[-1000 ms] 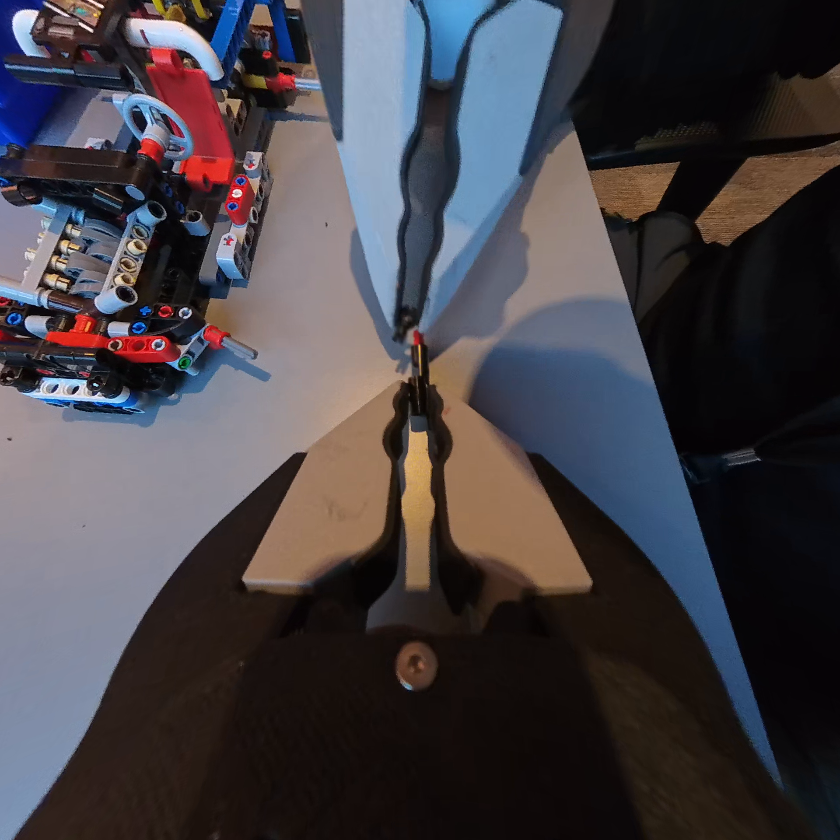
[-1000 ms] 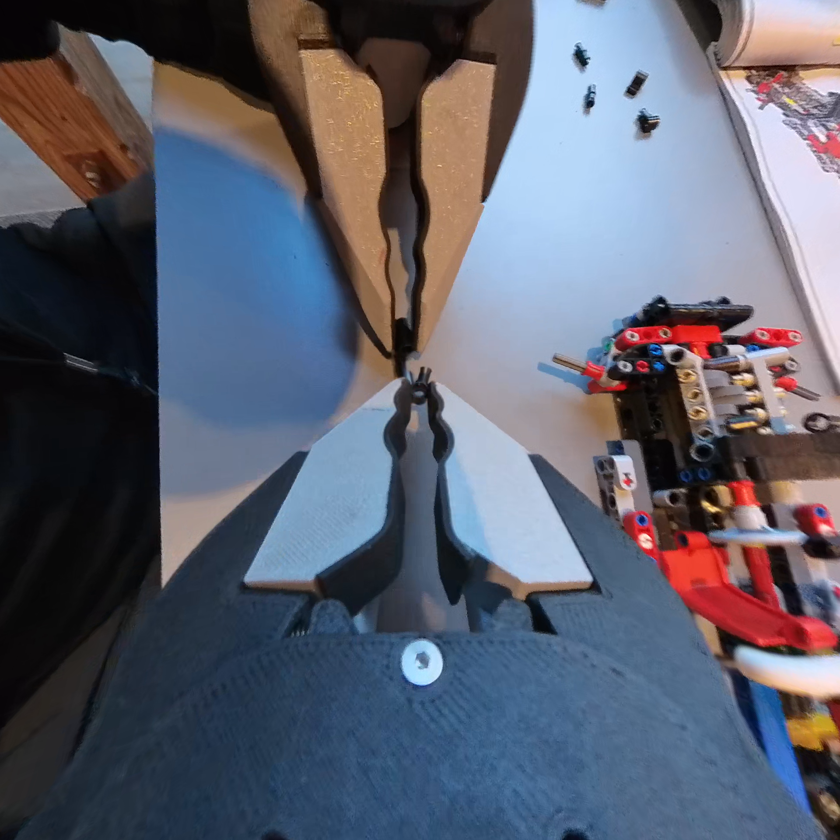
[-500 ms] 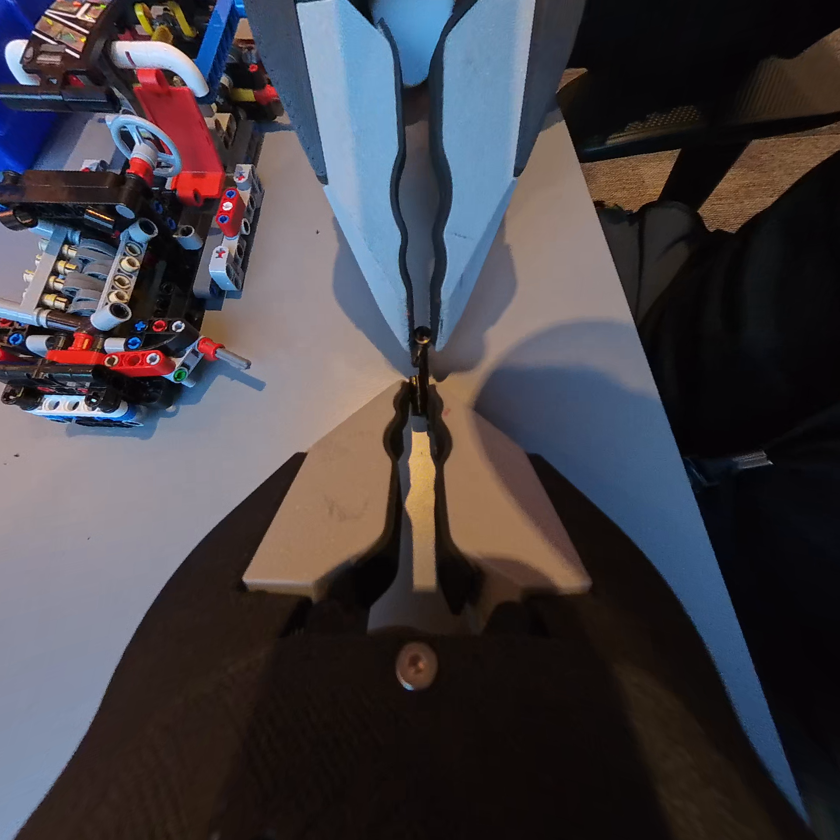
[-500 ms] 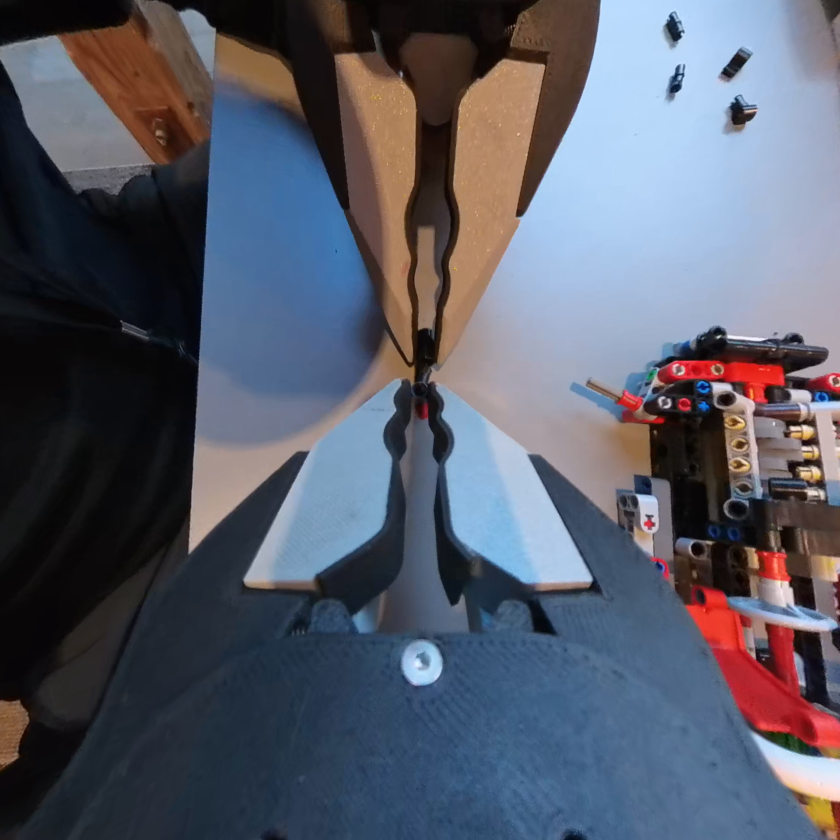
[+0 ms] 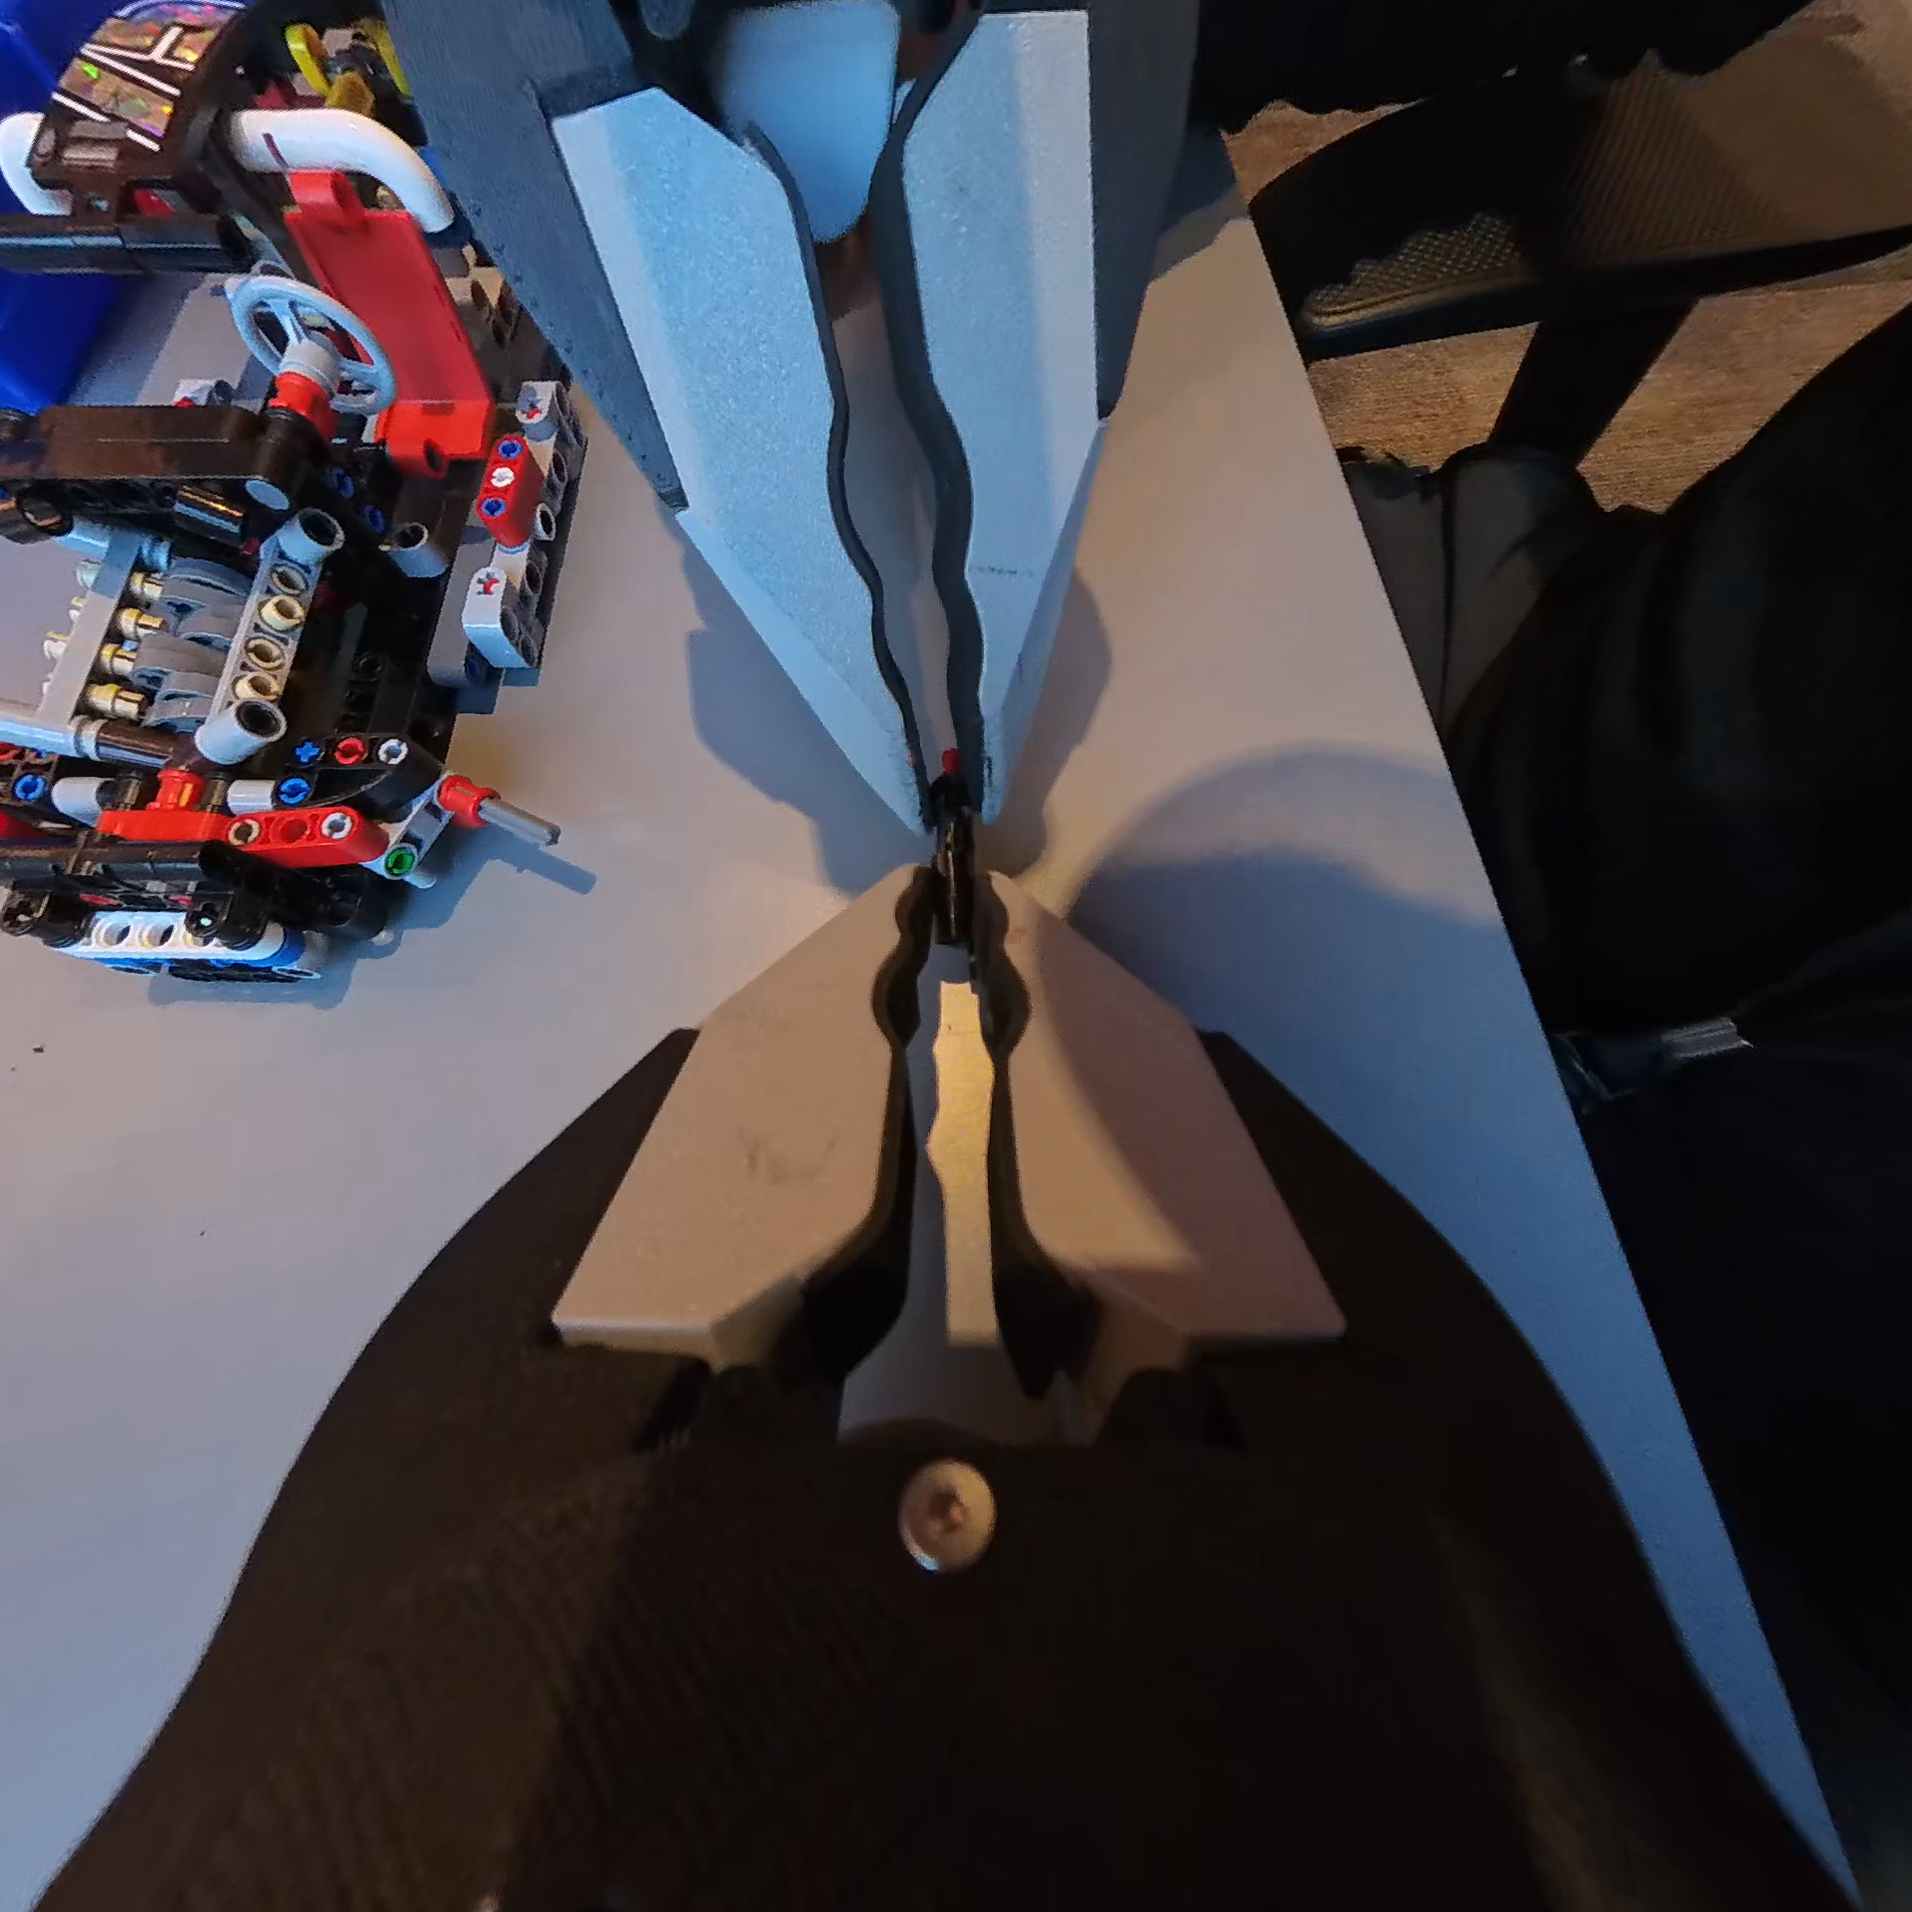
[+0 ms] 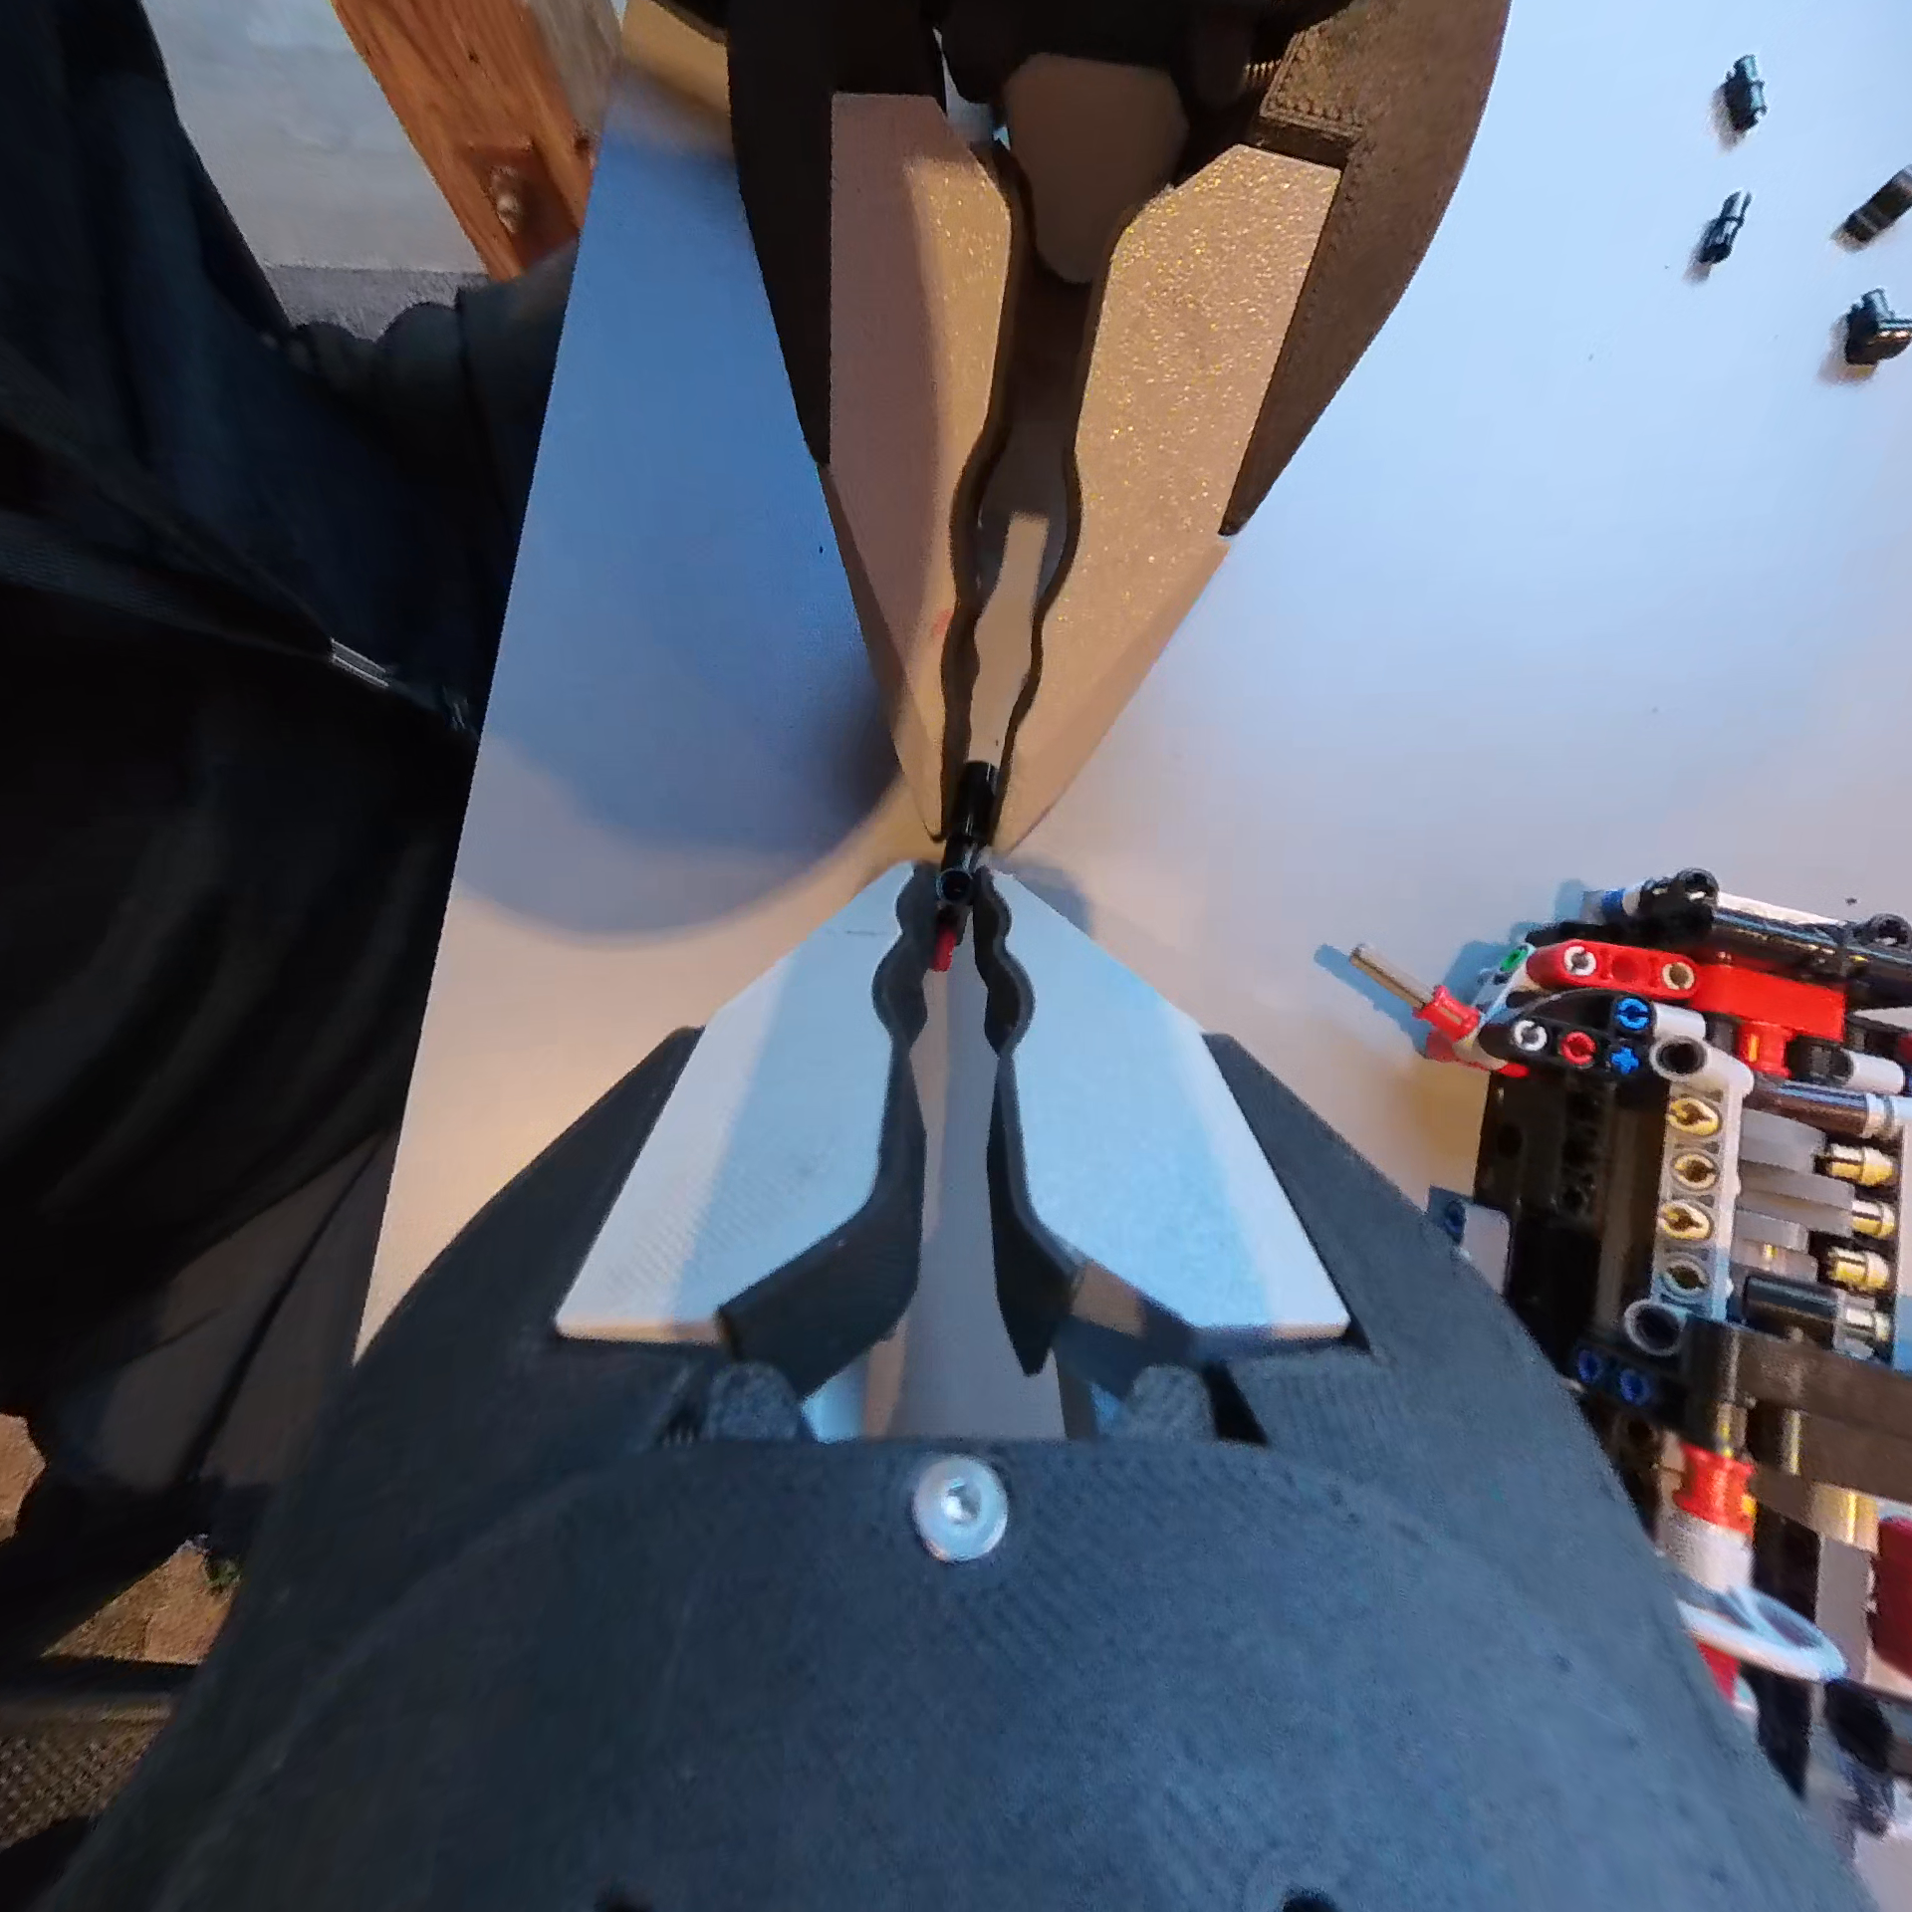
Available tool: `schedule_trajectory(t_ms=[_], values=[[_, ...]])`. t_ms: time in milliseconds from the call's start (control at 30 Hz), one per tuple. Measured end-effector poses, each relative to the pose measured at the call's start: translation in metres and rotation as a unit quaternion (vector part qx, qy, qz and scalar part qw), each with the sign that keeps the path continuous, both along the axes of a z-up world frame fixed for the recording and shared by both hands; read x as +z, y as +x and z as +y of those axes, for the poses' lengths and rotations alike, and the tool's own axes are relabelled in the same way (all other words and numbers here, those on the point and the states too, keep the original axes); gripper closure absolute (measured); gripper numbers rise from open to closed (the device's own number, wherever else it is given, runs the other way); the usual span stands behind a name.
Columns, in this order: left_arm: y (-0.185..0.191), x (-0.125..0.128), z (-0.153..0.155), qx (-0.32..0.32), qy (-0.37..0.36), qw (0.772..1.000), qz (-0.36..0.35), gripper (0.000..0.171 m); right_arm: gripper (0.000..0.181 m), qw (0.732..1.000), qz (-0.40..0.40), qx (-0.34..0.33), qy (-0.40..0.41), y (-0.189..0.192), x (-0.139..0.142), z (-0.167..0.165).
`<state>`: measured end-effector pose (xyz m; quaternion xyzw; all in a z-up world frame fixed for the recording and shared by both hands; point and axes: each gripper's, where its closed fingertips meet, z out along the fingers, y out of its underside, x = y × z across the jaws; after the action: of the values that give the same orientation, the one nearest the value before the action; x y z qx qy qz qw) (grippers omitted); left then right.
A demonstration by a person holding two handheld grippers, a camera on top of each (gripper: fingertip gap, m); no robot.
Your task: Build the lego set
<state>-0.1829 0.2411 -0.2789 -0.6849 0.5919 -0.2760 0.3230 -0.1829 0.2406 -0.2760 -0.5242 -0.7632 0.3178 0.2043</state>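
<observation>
Here the left gripper (image 5: 954, 910) and right gripper (image 6: 957, 900), fingers pinched tip to tip on one black pin (image 6: 971, 817) above the table (image 5: 310, 1190), seem mid-join — next, probably a straight push.

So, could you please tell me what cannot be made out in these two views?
- How the black piece and red-tipped piece join: both views, too small, covered by the jaws.
- Lego model: cut off by the left edge in left wrist view, right edge in right wrist view.
- Small black parts: right wrist view, too small to identify.
</observation>
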Motion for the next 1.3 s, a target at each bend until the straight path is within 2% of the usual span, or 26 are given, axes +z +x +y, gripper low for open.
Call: schedule_trajectory(t_ms=[267,467,567,700,833,967,1100,1300], values=[[-0.001,0.0,-0.004,-0.017,0.004,1.0,0.001,0.168,0.178,0.999,0.029,0.025,0.032,-0.001,0.0,-0.005],[-0.002,0.0,-0.004,-0.016,0.001,1.0,0.004,0.169,0.177,0.997,0.045,0.01,0.069,-0.003,-0.001,-0.006],[-0.002,0.0,-0.006,-0.023,0.023,0.999,0.007,0.168,0.177,0.995,0.063,0.021,0.079,-0.004,0.0,-0.007],[-0.001,0.0,-0.01,-0.041,0.025,0.999,0.003,0.168,0.178,0.996,0.069,0.051,0.008,-0.002,0.0,-0.011],[-0.001,0.0,-0.017,-0.066,0.042,0.997,0.005,0.169,0.178,0.994,0.074,0.075,-0.008,-0.003,0.0,-0.02],[-0.002,0.0,-0.015,-0.059,0.037,0.998,0.005,0.169,0.178,0.994,0.085,0.057,0.035,-0.005,0.0,-0.015],[-0.003,0.0,-0.006,-0.015,0.0,1.0,0.002,0.169,0.177,0.992,0.083,-0.017,0.088,-0.009,-0.001,-0.001],[-0.003,-0.001,-0.001,0.019,-0.032,0.999,-0.003,0.168,0.177,0.979,0.091,-0.091,0.159,-0.009,0.0,0.006]])
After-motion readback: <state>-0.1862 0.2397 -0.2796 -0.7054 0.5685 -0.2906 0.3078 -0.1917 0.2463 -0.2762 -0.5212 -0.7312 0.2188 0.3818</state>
